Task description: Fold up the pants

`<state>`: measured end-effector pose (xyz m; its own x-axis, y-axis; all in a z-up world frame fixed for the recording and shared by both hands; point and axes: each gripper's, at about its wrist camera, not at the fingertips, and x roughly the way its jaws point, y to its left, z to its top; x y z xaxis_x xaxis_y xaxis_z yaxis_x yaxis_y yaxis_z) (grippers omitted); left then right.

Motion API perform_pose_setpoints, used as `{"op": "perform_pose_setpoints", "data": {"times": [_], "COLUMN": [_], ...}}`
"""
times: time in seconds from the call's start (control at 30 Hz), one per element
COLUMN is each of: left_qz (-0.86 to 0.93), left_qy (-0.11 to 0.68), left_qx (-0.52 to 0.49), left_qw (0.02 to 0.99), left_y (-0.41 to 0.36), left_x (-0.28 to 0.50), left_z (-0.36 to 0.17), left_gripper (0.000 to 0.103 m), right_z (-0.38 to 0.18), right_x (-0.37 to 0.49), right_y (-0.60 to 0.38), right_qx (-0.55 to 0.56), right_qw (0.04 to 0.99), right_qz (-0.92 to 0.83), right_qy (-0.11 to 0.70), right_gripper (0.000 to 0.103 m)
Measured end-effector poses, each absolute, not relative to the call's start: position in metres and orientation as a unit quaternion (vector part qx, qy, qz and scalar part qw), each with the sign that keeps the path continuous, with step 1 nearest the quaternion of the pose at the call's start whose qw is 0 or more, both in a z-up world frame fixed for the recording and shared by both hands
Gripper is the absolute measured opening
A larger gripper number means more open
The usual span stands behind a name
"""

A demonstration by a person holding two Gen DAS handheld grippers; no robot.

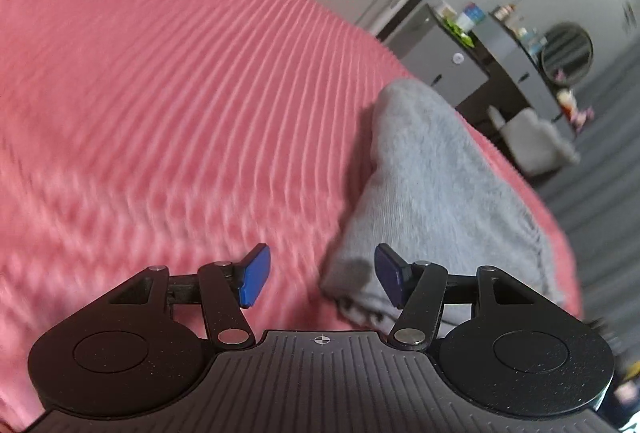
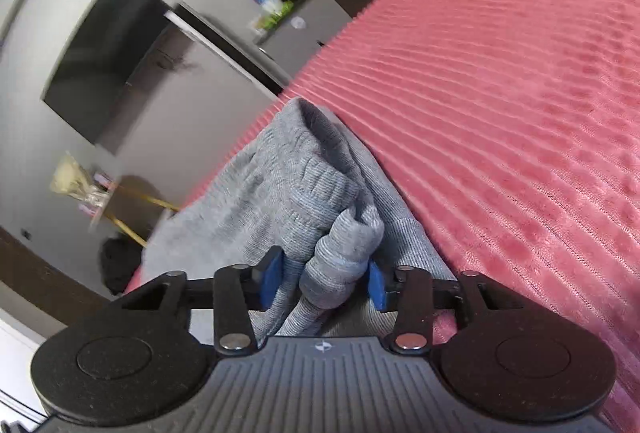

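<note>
Grey knit pants [image 1: 432,173] lie bunched near the edge of a bed covered by a pink ribbed blanket [image 1: 160,93]. My left gripper [image 1: 322,275] hovers open over the blanket at the pants' near corner. Its right pad [image 1: 390,279] is above the grey cloth, and nothing sits between its pads. In the right wrist view the pants [image 2: 280,185] show a ribbed cuff and a rolled fold. My right gripper [image 2: 324,281] has its blue pads on either side of that fold, with the cloth filling the gap between them. The blanket [image 2: 500,113] stretches away to the right.
Past the bed edge stand a grey cabinet [image 1: 460,61] with small items on top, a round slatted object [image 1: 566,51] and a white stool [image 1: 532,141]. A dark wall screen [image 2: 108,73] and a broom [image 2: 80,185] are on the floor side.
</note>
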<state>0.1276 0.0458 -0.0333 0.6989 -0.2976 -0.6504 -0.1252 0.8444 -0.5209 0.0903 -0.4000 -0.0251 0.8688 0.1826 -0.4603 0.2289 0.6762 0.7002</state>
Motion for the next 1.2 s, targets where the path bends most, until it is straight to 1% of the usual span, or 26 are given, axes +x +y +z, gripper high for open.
{"op": "perform_pose_setpoints", "data": {"times": [0.03,0.07,0.13,0.2,0.33,0.37,0.43,0.5,0.6,0.63,0.67,0.7,0.77,0.93,0.97,1.03,1.1,1.2], "left_qz": [-0.047,-0.05,-0.06,-0.075,-0.097,-0.092,-0.07,-0.064,-0.051,-0.046,-0.037,-0.037,-0.037,-0.073,-0.07,-0.063,-0.06,-0.054], "left_qy": [0.381,0.376,0.365,0.343,0.313,0.313,0.316,0.327,0.347,0.342,0.333,0.328,0.326,0.34,0.336,0.336,0.352,0.374], "left_qx": [-0.253,-0.235,-0.201,-0.163,-0.085,-0.072,-0.067,-0.06,-0.024,-0.008,0.013,0.029,0.033,0.017,0.011,-0.013,-0.042,-0.063], "left_qw": [0.888,0.895,0.907,0.922,0.941,0.942,0.944,0.941,0.936,0.939,0.942,0.943,0.944,0.937,0.939,0.94,0.933,0.924], "left_y": [0.042,0.037,0.026,0.007,-0.032,-0.039,-0.046,-0.052,-0.057,-0.059,-0.061,-0.064,-0.065,-0.044,-0.037,-0.023,-0.012,-0.007], "left_x": [0.13,0.135,0.148,0.166,0.21,0.223,0.247,0.269,0.293,0.294,0.292,0.287,0.271,0.209,0.189,0.156,0.129,0.112], "left_z": [-0.027,-0.02,-0.007,0.01,0.019,0.017,0.009,-0.003,-0.023,-0.026,-0.027,-0.025,-0.015,0.0,0.0,-0.003,-0.012,-0.026], "left_gripper": [0.064,0.065,0.065,0.066,0.076,0.075,0.074,0.075,0.082,0.091,0.094,0.093,0.086,0.083,0.083,0.083,0.083,0.083], "right_z": [-0.019,-0.013,-0.003,-0.001,-0.008,-0.012,-0.019,-0.029,-0.037,-0.04,-0.041,-0.042,-0.043,-0.039,-0.037,-0.035,-0.037,-0.039], "right_x": [0.088,0.081,0.082,0.092,0.113,0.12,0.126,0.129,0.123,0.124,0.121,0.12,0.12,0.113,0.112,0.104,0.098,0.09], "right_y": [-0.401,-0.402,-0.392,-0.375,-0.337,-0.334,-0.338,-0.343,-0.349,-0.35,-0.351,-0.35,-0.353,-0.363,-0.363,-0.364,-0.367,-0.369], "right_qx": [0.393,0.375,0.313,0.256,0.137,0.13,0.158,0.17,0.187,0.193,0.191,0.184,0.183,0.214,0.216,0.22,0.237,0.257], "right_qw": [0.888,0.899,0.929,0.949,0.971,0.97,0.961,0.959,0.956,0.955,0.956,0.958,0.959,0.951,0.951,0.949,0.943,0.935], "right_qz": [-0.02,-0.032,-0.05,-0.043,-0.069,-0.074,-0.069,-0.069,-0.058,-0.055,-0.054,-0.053,-0.05,-0.05,-0.052,-0.058,-0.062,-0.068], "right_qy": [0.238,0.223,0.192,0.181,0.185,0.193,0.214,0.215,0.216,0.217,0.215,0.214,0.212,0.217,0.216,0.217,0.224,0.235], "right_gripper": [0.062,0.064,0.064,0.064,0.066,0.066,0.066,0.067,0.069,0.07,0.071,0.071,0.071,0.074,0.075,0.081,0.082,0.082]}}
